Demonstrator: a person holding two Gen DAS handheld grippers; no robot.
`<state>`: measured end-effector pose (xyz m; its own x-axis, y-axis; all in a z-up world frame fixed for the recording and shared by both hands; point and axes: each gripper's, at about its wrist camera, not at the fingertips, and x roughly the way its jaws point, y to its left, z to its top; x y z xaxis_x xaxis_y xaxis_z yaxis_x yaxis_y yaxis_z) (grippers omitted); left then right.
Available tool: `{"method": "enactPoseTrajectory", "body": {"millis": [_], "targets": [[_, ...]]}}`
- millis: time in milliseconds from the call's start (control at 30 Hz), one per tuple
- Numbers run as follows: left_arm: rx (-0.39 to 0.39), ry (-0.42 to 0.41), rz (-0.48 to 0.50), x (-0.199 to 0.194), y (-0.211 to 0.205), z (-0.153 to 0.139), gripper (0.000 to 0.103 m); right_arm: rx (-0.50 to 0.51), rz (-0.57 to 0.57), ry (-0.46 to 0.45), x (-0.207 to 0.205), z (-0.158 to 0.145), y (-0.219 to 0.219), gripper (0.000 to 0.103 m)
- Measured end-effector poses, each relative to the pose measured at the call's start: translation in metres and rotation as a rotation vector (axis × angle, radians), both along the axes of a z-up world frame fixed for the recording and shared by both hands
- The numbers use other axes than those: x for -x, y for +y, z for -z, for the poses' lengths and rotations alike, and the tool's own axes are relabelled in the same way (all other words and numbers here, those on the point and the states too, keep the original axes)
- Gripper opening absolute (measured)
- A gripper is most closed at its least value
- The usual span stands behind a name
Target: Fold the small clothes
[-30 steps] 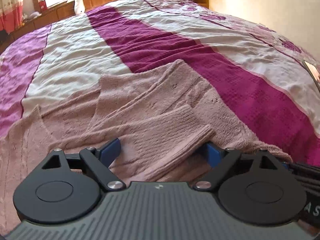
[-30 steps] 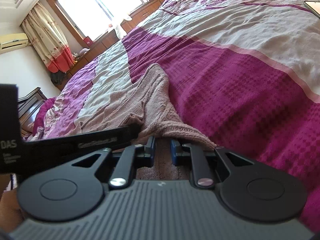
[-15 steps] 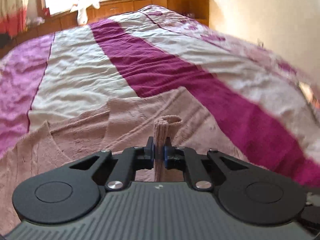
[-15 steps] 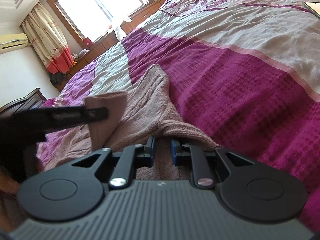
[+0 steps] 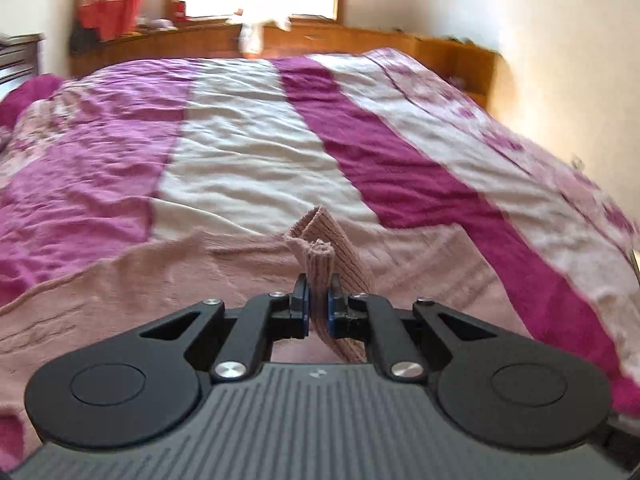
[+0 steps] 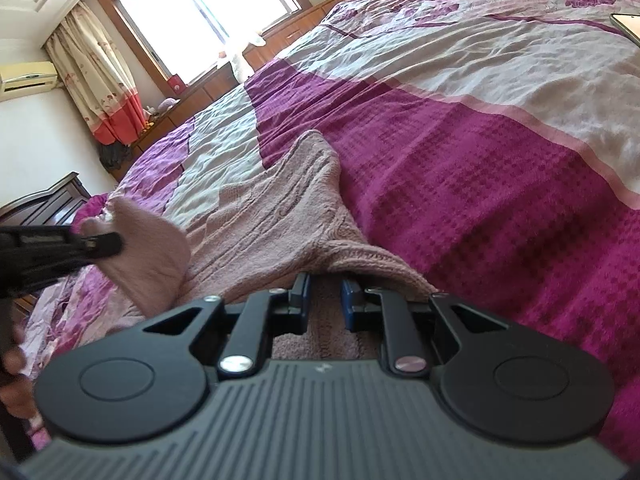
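a sunlit bedroom, with a window [image 6: 208, 20] behind the far end of a bed [image 6: 480, 128] covered in a quilt of magenta, cream and pink stripes. a low wooden cabinet [image 5: 360, 46] runs under the window, and a curtain [image 6: 100, 92] with a red hem hangs to its left. a wall air unit [image 6: 28, 80] sits left of the curtain.

a dusty-pink knitted sweater [image 6: 272, 216] lies spread on the near part of the bed, mostly flat.

the left tool [image 5: 318, 312] is clamped on the ribbed cuff [image 5: 320, 256] of a sleeve, which stands up from between its blue pads [image 5: 305, 312] above the rest of the sweater. in the right wrist view this tool [image 6: 100, 242] holds the sleeve raised off the bed, left of the sweater's body.

the right tool [image 6: 325, 304] sits low at the near edge of the sweater, its pads a little apart with knit fabric between them; i cannot tell whether they grip it.

a flat phone-like thing [image 6: 628, 26] lies at the bed's far right edge.
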<state>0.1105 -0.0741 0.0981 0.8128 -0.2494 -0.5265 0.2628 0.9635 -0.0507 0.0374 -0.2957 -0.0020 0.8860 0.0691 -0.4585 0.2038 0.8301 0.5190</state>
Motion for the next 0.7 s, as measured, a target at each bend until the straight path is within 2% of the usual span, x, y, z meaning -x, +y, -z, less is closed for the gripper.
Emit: {"method": "enactPoseTrajectory", "body": {"millis": [167,300,433,633,700], "targets": [[0.003,-0.021,-0.102,0.006,0.045,-0.014,0.008,0.028,-0.002,0.000,0.000,-0.001,0.003,0.018],[-0.026,-0.009,-0.161,0.018,0.084,-0.009,0.008,0.044,-0.002,0.002,0.000,-0.002,0.005,0.018],[-0.058,0.017,-0.232,0.027,0.120,0.006,0.008,0.056,-0.003,0.005,0.000,-0.003,0.006,0.018],[-0.098,0.104,-0.324,0.029,0.162,0.039,0.009,0.086,-0.005,0.015,-0.002,-0.005,0.010,0.018],[-0.087,0.138,-0.339,0.031,0.172,0.049,0.010,0.097,-0.006,0.019,-0.003,-0.006,0.011,0.018]]}}
